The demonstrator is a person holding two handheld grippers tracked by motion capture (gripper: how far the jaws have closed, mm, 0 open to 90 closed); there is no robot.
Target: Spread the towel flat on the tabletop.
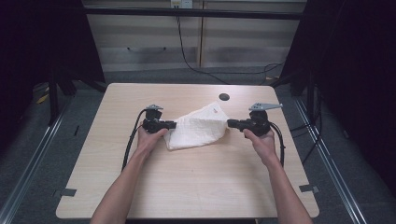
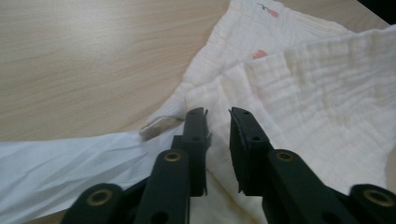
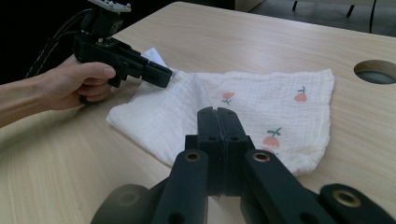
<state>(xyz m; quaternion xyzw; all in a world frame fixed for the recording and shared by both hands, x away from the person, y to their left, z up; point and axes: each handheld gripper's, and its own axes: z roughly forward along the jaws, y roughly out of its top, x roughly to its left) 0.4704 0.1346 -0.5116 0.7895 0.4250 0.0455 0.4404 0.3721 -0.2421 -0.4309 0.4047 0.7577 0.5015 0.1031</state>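
A white cloth (image 1: 198, 127) printed with small pink flowers lies loosely folded on the wooden table (image 1: 196, 182), just on the person's side of the round cable hole (image 1: 224, 97). The two grippers come at the cloth from opposite ends, level with each other and pointing inward.

The left gripper (image 1: 171, 124) sits at the end of the cloth farther from the hole. In the left gripper view its jaws stand partly open, a narrow gap between them, with the cloth lying under and beyond the tips (image 2: 217, 114); the pads do not press on the fabric, and a thin edge of cloth trails off to one side near the tips. The right gripper view shows this same gripper (image 3: 166, 77) with its tips right at the cloth's far edge.

The right gripper (image 1: 230, 123) meets the end of the cloth nearer the hole. Its jaws (image 3: 217, 112) are pressed fully together, and the near edge of the cloth (image 3: 233, 109) runs under them; whether any fabric is pinched between them cannot be told.
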